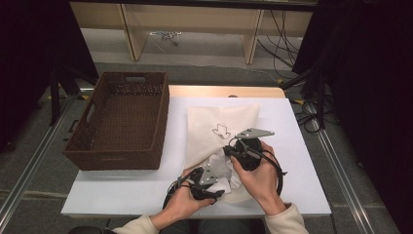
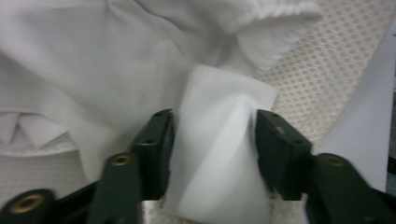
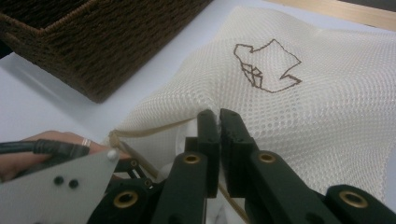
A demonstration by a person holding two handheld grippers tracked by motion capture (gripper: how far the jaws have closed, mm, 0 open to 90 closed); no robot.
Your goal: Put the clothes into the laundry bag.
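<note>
A cream mesh bag point(image 1: 221, 119) with a brown stitched emblem lies on the white table, its mouth toward the person. My right gripper point(image 1: 230, 148) is shut on the bag's corded rim and lifts it; in the right gripper view the jaws point(image 3: 218, 116) stand nearly together on the mesh bag point(image 3: 308, 116). White cloth point(image 1: 223, 171) bulges at the bag's mouth. My left gripper point(image 1: 218, 191) sits at that mouth, shut on a fold of the white cloth point(image 2: 219, 140), which fills the gap between its jaws point(image 2: 212, 126). Mesh point(image 2: 308, 79) shows beyond the fold.
A dark brown woven basket point(image 1: 114, 158) stands at the table's left, also seen in the right gripper view as the basket point(image 3: 93, 51). Bare white tabletop point(image 1: 122, 190) lies in front of the basket. The table's right edge is near the right hand.
</note>
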